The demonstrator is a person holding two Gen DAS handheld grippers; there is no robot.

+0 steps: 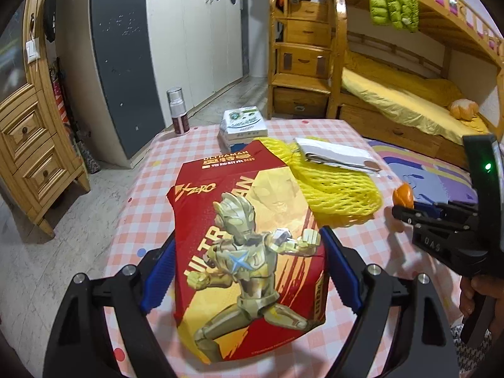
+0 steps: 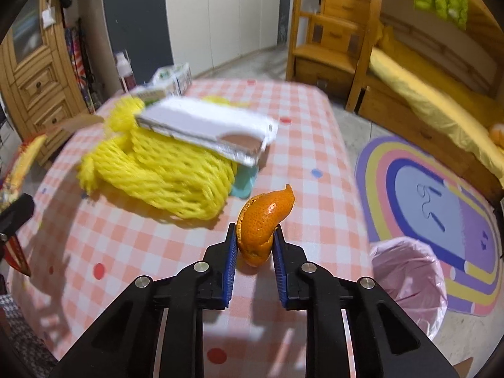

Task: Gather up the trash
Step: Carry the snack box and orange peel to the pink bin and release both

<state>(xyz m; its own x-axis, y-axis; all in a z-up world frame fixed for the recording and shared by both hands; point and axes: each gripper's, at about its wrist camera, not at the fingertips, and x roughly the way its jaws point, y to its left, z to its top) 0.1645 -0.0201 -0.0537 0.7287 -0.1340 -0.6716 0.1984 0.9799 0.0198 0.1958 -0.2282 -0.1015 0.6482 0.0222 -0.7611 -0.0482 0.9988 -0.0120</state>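
Near the table's (image 2: 315, 132) right edge, the right gripper's (image 2: 254, 241) ribbed blue pads pinch a curled, dimpled orange peel (image 2: 264, 217); the left gripper (image 1: 249, 263) straddles a glossy red bag (image 1: 239, 220), jaws spread.

My right gripper (image 2: 254, 245): tabletop (image 2: 302, 132) bare ahead through to far edge and far right corner. Left of that lane: yellow net (image 2: 163, 170) heap, white flat box (image 2: 204, 126) lying on top, blocks passage toward left edge. Right edge open; pink-lined bin (image 2: 409, 271) on floor just beside it. My left gripper (image 1: 249, 271): red bag (image 1: 239, 236) fills gap between fingers; cartons (image 1: 244, 126) and bottle (image 1: 178, 110) crowd far edge.
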